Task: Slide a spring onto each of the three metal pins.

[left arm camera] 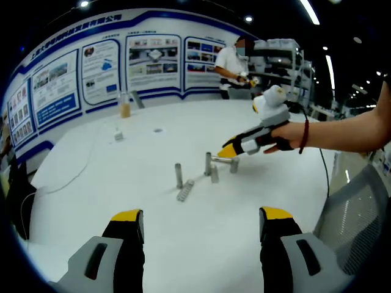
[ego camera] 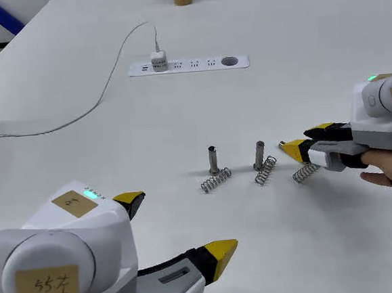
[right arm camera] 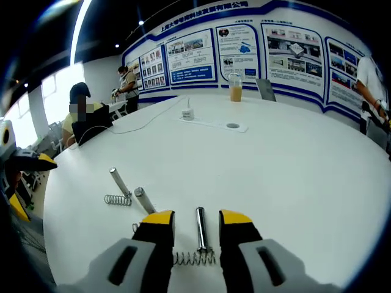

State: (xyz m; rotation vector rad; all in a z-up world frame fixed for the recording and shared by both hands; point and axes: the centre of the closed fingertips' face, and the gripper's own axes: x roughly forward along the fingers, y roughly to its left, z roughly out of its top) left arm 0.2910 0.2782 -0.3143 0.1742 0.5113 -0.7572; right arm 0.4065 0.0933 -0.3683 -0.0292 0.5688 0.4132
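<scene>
Right claw (right arm camera: 197, 217) spread astride the upright pin (right arm camera: 200, 235), likely to steady it; its spring (right arm camera: 194, 258) lies on the bench (right arm camera: 281, 183) at the pin's six o'clock. Left claw (ego camera: 175, 224), spread and empty, hangs at the head view's seven o'clock

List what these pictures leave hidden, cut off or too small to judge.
1. Head view: the right gripper hides the third pin.
2. Right gripper view: the jaws cover part of the nearest spring.
3. Head view: the bottom edge cuts off the left gripper.
4. Left gripper view: wall posters too small to read.
</scene>
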